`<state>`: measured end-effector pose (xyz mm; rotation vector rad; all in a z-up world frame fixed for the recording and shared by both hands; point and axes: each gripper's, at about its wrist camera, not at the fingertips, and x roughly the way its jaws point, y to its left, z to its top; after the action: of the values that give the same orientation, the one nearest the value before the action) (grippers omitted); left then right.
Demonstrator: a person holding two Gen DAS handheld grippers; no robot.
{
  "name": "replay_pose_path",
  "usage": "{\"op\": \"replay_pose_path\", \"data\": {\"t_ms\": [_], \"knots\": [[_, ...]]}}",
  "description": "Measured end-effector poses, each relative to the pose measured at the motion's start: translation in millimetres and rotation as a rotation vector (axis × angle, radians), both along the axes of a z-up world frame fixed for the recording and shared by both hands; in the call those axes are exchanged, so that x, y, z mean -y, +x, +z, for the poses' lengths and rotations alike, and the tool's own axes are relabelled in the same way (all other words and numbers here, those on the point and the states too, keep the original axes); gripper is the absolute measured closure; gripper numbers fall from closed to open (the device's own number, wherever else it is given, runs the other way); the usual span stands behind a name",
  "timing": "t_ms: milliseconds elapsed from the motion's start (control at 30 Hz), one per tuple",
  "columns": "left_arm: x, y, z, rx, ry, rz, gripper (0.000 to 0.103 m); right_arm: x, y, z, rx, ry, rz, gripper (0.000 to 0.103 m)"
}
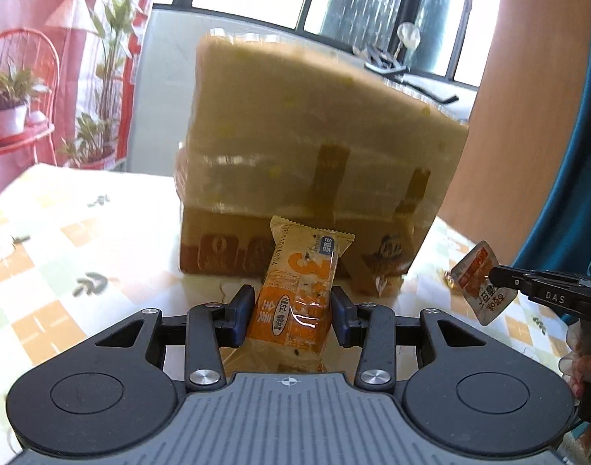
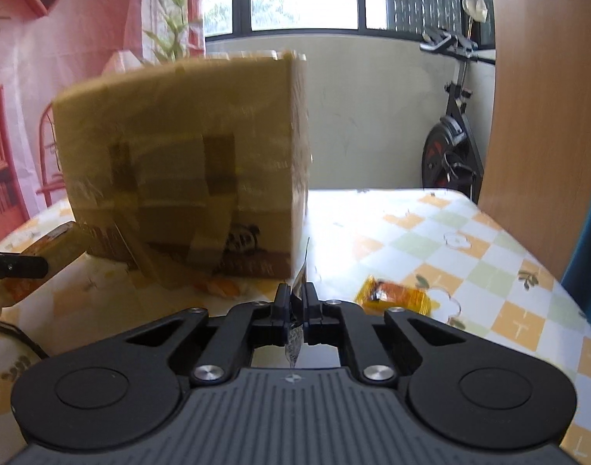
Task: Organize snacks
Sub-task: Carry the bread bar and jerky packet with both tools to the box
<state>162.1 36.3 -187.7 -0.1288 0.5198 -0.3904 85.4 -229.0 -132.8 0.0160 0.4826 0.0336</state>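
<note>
The left hand-held gripper (image 1: 292, 312) pinches an orange snack bar (image 1: 299, 294) between both pads; the wrapper stands upright, its printed characters too distorted to read with certainty. The right hand-held gripper (image 2: 294, 304) is pressed onto a thin sachet (image 2: 296, 333), seen edge-on between the pads. In the left wrist view the same sachet (image 1: 480, 283) shows a red and white printed face, held clear of the worktop (image 1: 43, 240); the lettering "DAS" is legible on the right gripper's finger (image 1: 555, 297).

A taped cardboard box (image 1: 314, 178) stands on the checked tablecloth directly ahead of both grippers; its contents are not visible. A printed figure marks its lower face. A further orange packet (image 2: 394, 295) lies flat on the worktop, to the right of the box and apart from it
</note>
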Motion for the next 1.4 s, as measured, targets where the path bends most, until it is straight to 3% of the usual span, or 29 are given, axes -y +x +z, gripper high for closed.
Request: {"op": "replay_pose_path", "data": {"t_ms": [467,667,800,1100,1400], "knots": [[1.1,-5.8,81.1,0.212,-0.033,-0.023,0.059,-18.4,-13.5,84.8,0.226,0.034,0.089,0.096],[9.8,24.1,112.5,0.269,-0.047,-0.031,0.059,-36.0,11.9,121.8,0.315,0.029,0.158,0.096],[14.4,45.2,129.1,0.284,-0.045,-0.031,0.059,-45.9,42.1,138.2,0.344,0.118,0.18,0.096],[21.3,90.8,140.6,0.268,-0.011,-0.018,0.059,-54.9,115.9,151.2,0.33,0.348,0.166,0.096],[18.3,122.1,129.6,0.198,0.03,-0.001,0.059,-48.3,158.3,126.1,0.217,0.372,0.16,0.095]]}}
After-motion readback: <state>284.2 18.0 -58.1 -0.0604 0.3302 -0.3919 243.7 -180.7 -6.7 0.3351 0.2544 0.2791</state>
